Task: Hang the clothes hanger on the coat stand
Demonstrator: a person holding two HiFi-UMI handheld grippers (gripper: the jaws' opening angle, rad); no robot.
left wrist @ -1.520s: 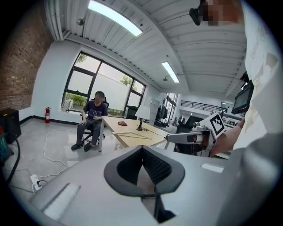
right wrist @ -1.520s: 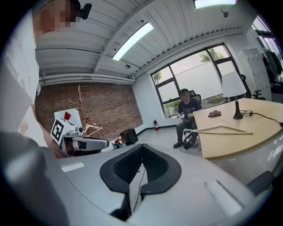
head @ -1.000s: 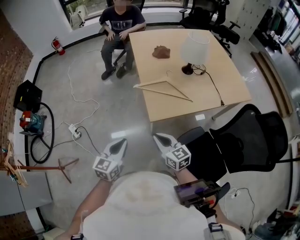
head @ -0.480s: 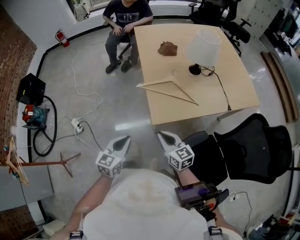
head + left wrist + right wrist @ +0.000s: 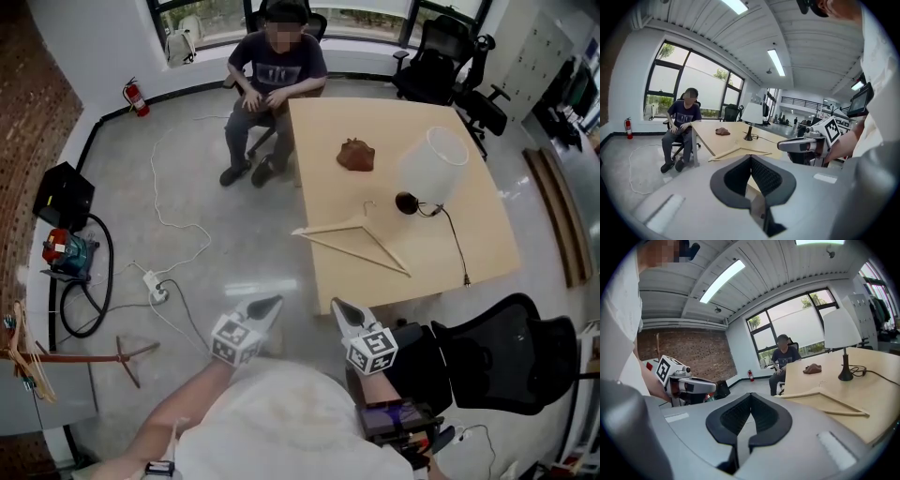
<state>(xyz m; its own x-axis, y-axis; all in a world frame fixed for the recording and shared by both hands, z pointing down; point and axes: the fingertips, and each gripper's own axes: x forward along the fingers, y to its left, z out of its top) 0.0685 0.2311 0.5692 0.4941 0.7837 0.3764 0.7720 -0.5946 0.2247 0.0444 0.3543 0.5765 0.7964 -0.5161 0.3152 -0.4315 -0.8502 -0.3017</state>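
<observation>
Open-plan office is indicated. A black swivel chair (image 5: 506,361) is parked at a plain wooden table (image 5: 441,234), and more swivel chairs (image 5: 450,56) are lined up by the big windows (image 5: 216,19). Strip lights (image 5: 777,62) are mounted on a panelled ceiling. Grey cabinets (image 5: 534,47) are set along one side. A fire extinguisher (image 5: 137,97) is kept by the wall. A power strip (image 5: 153,283) with loose cables is laid on the bare polished floor (image 5: 187,159), beside a brick wall (image 5: 28,112).

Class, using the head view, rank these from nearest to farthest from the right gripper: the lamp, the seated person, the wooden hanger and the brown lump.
1. Wooden hanger, at the near edge of the table, closest to the right gripper.
2. Lamp, to the hanger's right.
3. Brown lump, farther back on the table.
4. Seated person, beyond the table's far left corner.
</observation>
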